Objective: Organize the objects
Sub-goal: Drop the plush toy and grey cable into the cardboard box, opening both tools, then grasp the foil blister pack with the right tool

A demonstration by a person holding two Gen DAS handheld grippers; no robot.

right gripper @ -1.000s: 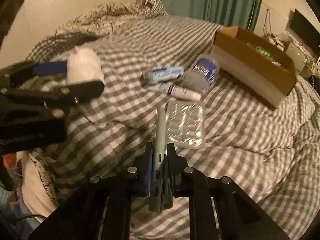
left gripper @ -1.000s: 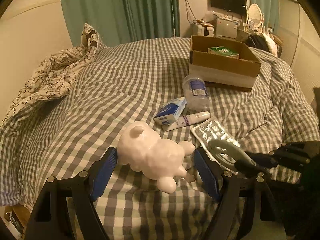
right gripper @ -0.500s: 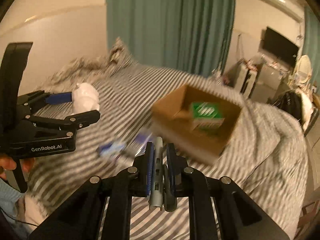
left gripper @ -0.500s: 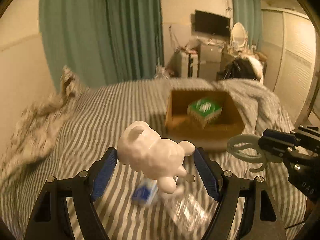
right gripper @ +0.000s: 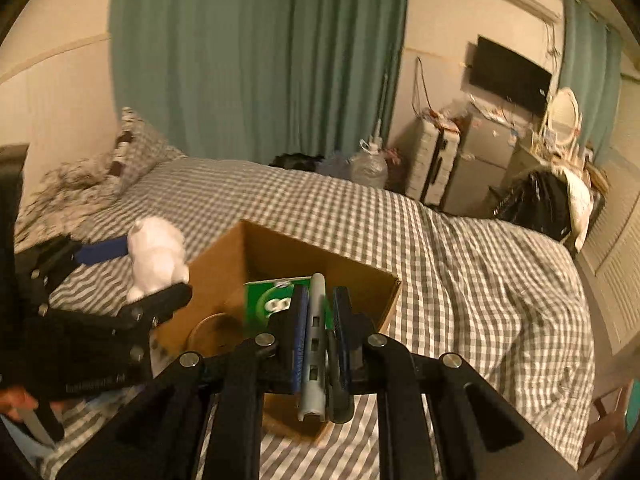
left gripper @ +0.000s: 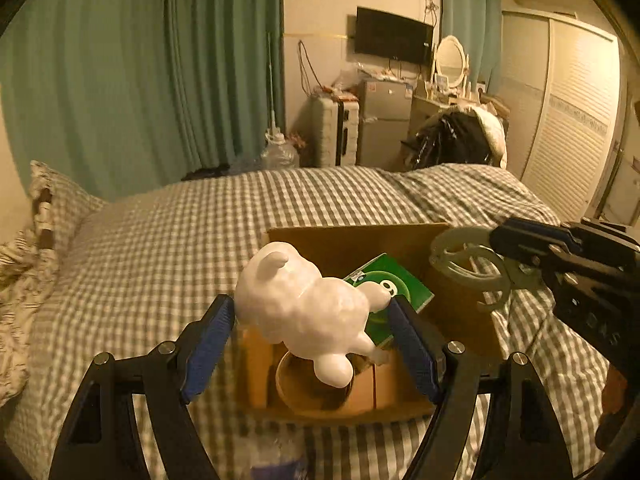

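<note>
My left gripper [left gripper: 310, 316] is shut on a white animal figurine [left gripper: 304, 312] and holds it above the open cardboard box [left gripper: 348, 236]. The figurine also shows in the right wrist view [right gripper: 156, 256]. My right gripper [right gripper: 318, 304] is shut on a grey pair of scissors [right gripper: 314, 344]; its ring handles [left gripper: 468, 258] hang over the box's right side. Inside the box [right gripper: 288, 248] lie a green packet [left gripper: 394, 284] and a round brown container [left gripper: 308, 388].
The box stands on a bed with a grey checked cover [left gripper: 160, 248]. A rumpled patterned blanket and pillow [right gripper: 100, 168] lie at the left. Green curtains, a suitcase, a fridge and a TV stand beyond the bed.
Both grippers rose from the bed and moved forward over the box, each still holding its object. The box has come close beneath them.
</note>
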